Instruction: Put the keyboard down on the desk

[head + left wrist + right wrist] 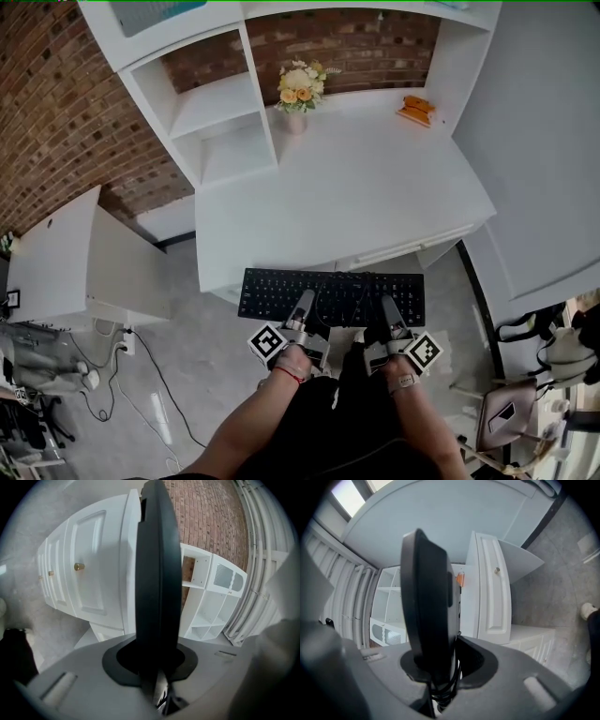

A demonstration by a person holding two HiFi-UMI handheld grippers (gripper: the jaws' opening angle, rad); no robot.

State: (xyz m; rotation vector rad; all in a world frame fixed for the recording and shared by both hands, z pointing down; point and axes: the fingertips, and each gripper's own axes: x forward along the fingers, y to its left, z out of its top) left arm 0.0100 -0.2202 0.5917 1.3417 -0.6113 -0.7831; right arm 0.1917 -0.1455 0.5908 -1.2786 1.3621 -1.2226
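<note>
Head view: keyboard (281, 292) in left tool (304, 300) and right tool (387, 306), beside desk (356, 187).

one keyboard (272, 286), one desk (375, 197), two grippers: the left gripper (304, 305) and the right gripper (390, 309), one bunch of flowers (300, 84), one small orange thing (416, 109), one low cabinet (66, 262).

Brick wall (56, 103) behind white shelves (220, 112) (flowers (300, 84) beside), grey, perhaps concrete, floor (192, 352).
</note>
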